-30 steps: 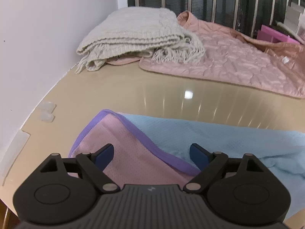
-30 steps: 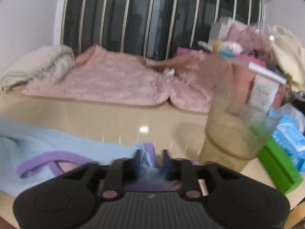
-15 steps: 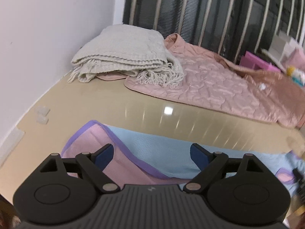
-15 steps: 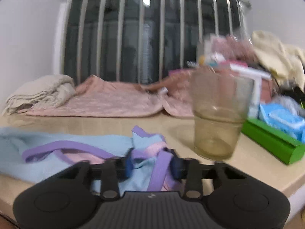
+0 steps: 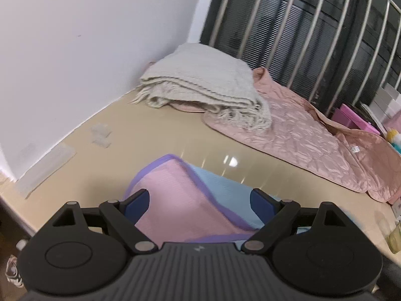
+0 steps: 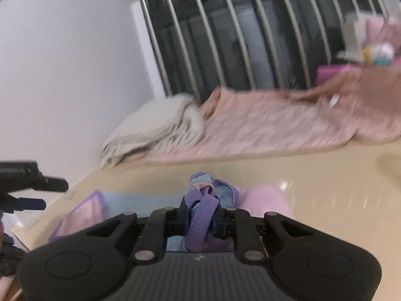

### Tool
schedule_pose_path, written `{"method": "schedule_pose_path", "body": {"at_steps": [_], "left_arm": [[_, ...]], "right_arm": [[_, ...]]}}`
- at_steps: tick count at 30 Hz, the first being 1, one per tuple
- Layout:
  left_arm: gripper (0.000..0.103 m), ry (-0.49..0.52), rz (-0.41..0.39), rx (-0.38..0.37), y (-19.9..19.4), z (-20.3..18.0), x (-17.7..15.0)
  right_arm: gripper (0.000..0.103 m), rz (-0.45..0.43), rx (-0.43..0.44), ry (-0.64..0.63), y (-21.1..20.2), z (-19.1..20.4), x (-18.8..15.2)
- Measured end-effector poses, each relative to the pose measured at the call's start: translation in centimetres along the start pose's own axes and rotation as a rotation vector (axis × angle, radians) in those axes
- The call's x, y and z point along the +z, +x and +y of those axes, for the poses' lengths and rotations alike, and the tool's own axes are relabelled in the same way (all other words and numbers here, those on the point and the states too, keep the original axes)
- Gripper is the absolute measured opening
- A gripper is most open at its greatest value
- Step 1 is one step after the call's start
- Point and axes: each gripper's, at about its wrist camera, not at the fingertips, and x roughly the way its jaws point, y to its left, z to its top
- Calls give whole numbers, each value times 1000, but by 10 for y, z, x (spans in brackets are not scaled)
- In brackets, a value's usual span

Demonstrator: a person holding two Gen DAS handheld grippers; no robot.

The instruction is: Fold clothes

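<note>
Your beige table (image 5: 155,148) fills the middle of both views, glossy, running back to a white wall (image 5: 75,50) at the upper left and a barred window (image 5: 313,40) across the top. Along the far side of it lies a quilted pink garment (image 5: 308,140), spread flat from the centre toward the right edge of the left wrist frame, and a folded cream knit throw (image 5: 205,87) rests on its left end, fringe hanging over the pink fabric. Nearer you, in the lower middle, the garment you are folding (image 5: 185,200) lies on the table: pink and light blue mesh with purple trim, its pink panel turned up toward the left wrist camera. Your left gripper (image 5: 200,202) hangs just above that panel with its jaws spread wide and nothing between the blue pads; whether the pads touch the cloth cannot be told. In the right wrist view, which is blurred, your right gripper (image 6: 200,215) has its jaws drawn narrow, clamped on a bunched end of the garment (image 6: 203,210), purple strap and blue fabric crowding up between the fingers. The left gripper (image 6: 27,193) shows at that frame's left edge. Small clear plastic bits (image 5: 100,135) lie on the table near the wall.
</note>
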Motion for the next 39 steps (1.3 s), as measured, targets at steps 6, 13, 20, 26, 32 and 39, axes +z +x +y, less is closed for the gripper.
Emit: {"method": "schedule_pose_path", "body": {"at_steps": [6, 13, 20, 26, 32, 39], "left_arm": [[89, -17, 7, -2, -1, 6, -8], [89, -45, 22, -20, -4, 11, -22], [89, -43, 39, -27, -4, 12, -30], [89, -29, 44, -30, -6, 11, -31], [89, -34, 55, -54, -2, 8, -33], [89, -33, 76, -64, 1, 7, -38]], "right_arm": [[59, -49, -2, -182, -3, 32, -11], [42, -151, 3, -300, -50, 16, 7], [49, 22, 182, -312, -37, 14, 21], [65, 67, 242, -740, -44, 32, 26], [73, 188, 356, -1180, -33, 54, 51], [56, 469, 476, -1221, 37, 78, 67]]}}
